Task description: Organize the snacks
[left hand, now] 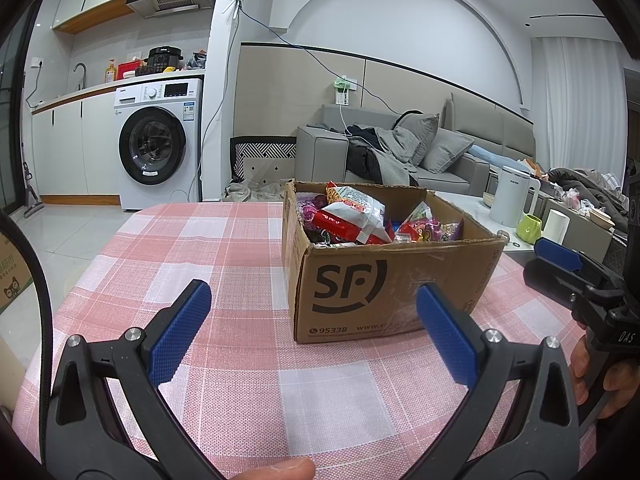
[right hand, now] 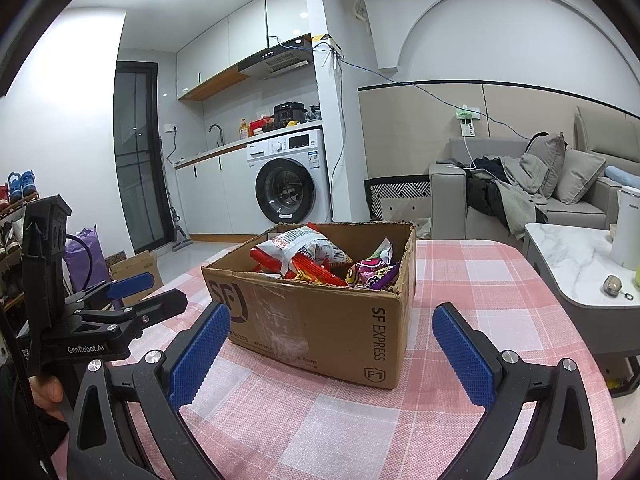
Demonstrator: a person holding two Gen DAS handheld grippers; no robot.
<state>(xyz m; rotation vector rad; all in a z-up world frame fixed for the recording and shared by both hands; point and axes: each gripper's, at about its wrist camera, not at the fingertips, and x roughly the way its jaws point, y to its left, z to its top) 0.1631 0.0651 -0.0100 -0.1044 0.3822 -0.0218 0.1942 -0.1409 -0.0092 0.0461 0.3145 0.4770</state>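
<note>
Left wrist view
Left gripper [left hand: 314,328]: black frame with blue ribbed pads, jaws spread wide, nothing between them, hovering over the table.
Table [left hand: 224,248]: covered by a pink-and-white checked cloth.
Box [left hand: 384,280]: brown corrugated cardboard carton printed "SF", top open, standing on the cloth just ahead of the pads, nearer the right pad.
Snacks [left hand: 352,216]: crinkly red-and-white bags and purple packets, all heaped inside the carton, the tallest bag rising above the rim.
Right gripper [left hand: 560,264]: seen side-on at the right edge, beside the carton; its opening cannot be judged from here.
Background: white front-loading washing machine [left hand: 158,142] to the left, grey sofa [left hand: 440,152] behind the carton.

Right wrist view
Right gripper [right hand: 332,344]: jaws wide apart, holding nothing, pointed at the carton's near corner.
Box [right hand: 320,320]: on the checked cloth, "SF EXPRESS" on the side wall, not touched by either pad.
Snacks [right hand: 308,258]: lying within the carton, red bag to the left, purple packets [right hand: 374,272] to the right.
Left gripper [right hand: 140,292]: at the left edge, jaws apart, clear of the carton.
Side table [right hand: 576,264]: white marble-look top, right of the checked table.
</note>
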